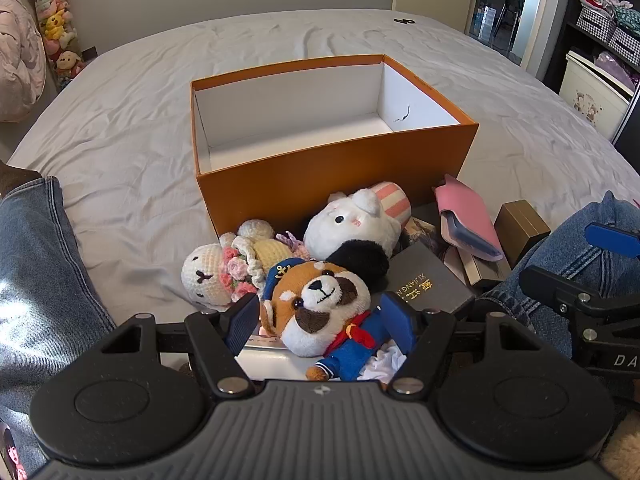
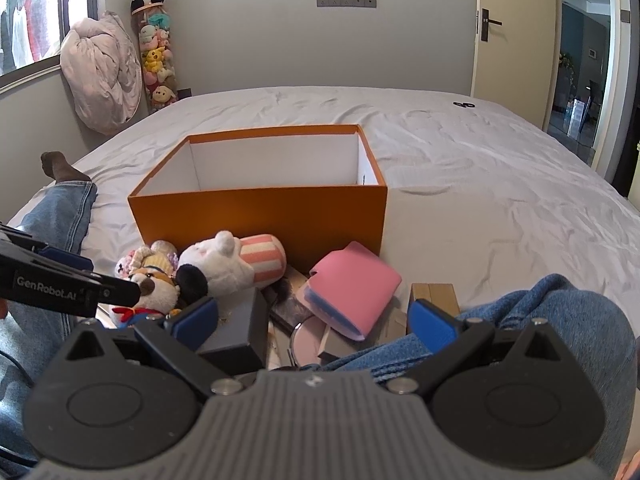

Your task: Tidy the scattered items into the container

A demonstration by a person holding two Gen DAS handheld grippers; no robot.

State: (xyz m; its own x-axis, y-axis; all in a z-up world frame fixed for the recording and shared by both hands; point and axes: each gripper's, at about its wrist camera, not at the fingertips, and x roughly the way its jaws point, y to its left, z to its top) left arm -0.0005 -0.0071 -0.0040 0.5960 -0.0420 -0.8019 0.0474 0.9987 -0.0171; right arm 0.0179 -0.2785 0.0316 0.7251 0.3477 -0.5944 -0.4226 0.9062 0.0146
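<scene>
An open orange box [image 1: 340, 176] with a white inside stands on the bed; it also shows in the right wrist view [image 2: 260, 216]. In front of it lie a red panda sailor plush [image 1: 324, 308], a white plush [image 1: 352, 224], a crocheted doll [image 1: 224, 272], a dark box [image 1: 428, 284], a pink case [image 2: 352, 288] and a gold box [image 1: 520, 228]. My left gripper [image 1: 322, 322] is open with its fingers on either side of the red panda plush. My right gripper [image 2: 314, 316] is open and empty above the dark box [image 2: 236, 320] and the pink case.
The person's jeans-clad legs [image 1: 36, 272] lie at both sides of the pile, one knee [image 2: 540, 320] under my right gripper. The grey bedsheet [image 1: 140, 128] stretches around the box. A plush-toy column [image 2: 156, 52] and a pink bundle [image 2: 100, 72] stand at the far left wall.
</scene>
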